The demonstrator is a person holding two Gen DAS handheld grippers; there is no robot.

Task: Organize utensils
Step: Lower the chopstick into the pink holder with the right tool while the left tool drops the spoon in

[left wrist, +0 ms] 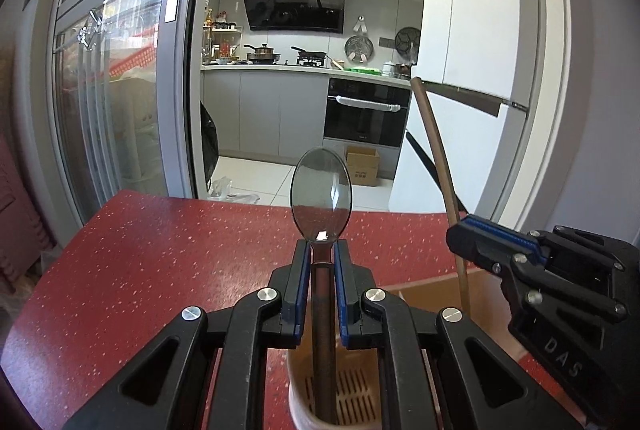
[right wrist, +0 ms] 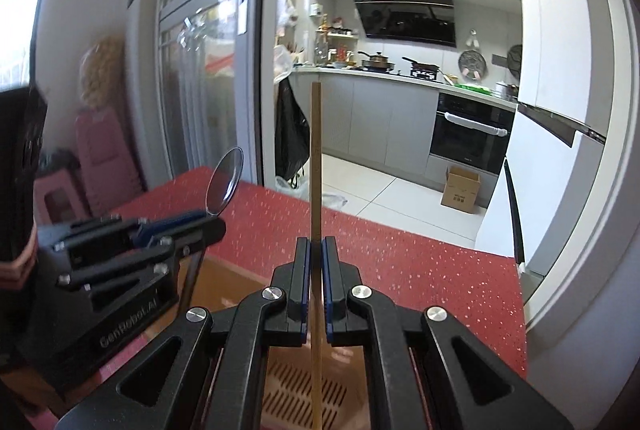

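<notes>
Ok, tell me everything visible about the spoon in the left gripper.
The spoon has a shiny, mirror-like metal bowl and a dark brownish handle. It stands roughly upright, bowl on top. The left gripper is shut on its neck just below the bowl. The handle runs down into a beige slotted holder on the red table.

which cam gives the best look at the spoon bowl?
Left wrist: the spoon faces the lens, its whole bowl visible above the left gripper, which clamps its neck. Right wrist shows the spoon only obliquely, at the left, partly blurred.
</notes>
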